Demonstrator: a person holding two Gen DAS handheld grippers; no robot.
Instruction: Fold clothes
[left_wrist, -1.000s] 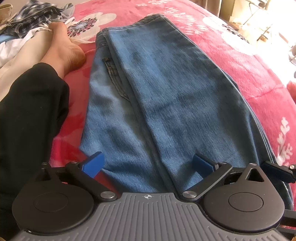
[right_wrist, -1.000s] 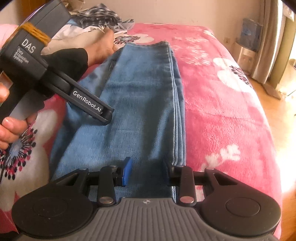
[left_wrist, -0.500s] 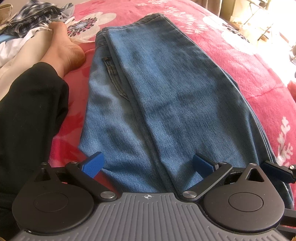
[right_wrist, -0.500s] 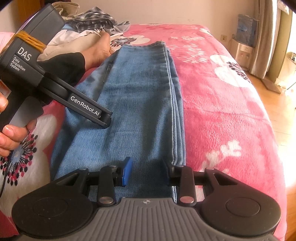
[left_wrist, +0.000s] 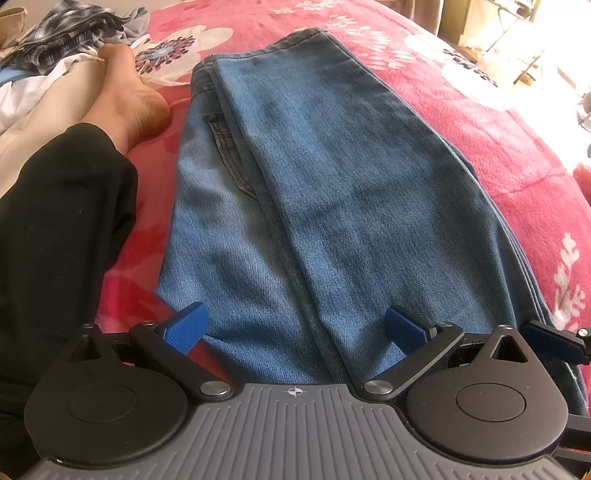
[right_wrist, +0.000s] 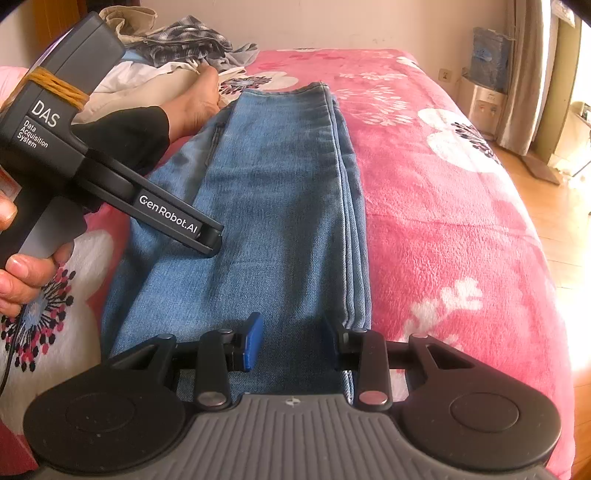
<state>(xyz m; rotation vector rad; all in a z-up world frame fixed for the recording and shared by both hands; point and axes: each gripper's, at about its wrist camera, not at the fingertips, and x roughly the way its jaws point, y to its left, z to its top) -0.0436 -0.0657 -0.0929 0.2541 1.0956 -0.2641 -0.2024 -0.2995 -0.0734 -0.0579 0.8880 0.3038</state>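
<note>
**Jeans lie lengthwise ahead of both tongs**

Left wrist view: the left tongs (left_wrist: 295, 326) stand wide apart, holding nothing, above the near end of the jeans (left_wrist: 332, 177) on the bed (left_wrist: 498, 147).

Right wrist view: the right tongs (right_wrist: 293, 345) gape partly, straddling the jeans' (right_wrist: 280, 206) near right edge; the long axis runs straight away. Both are equally near.
</note>
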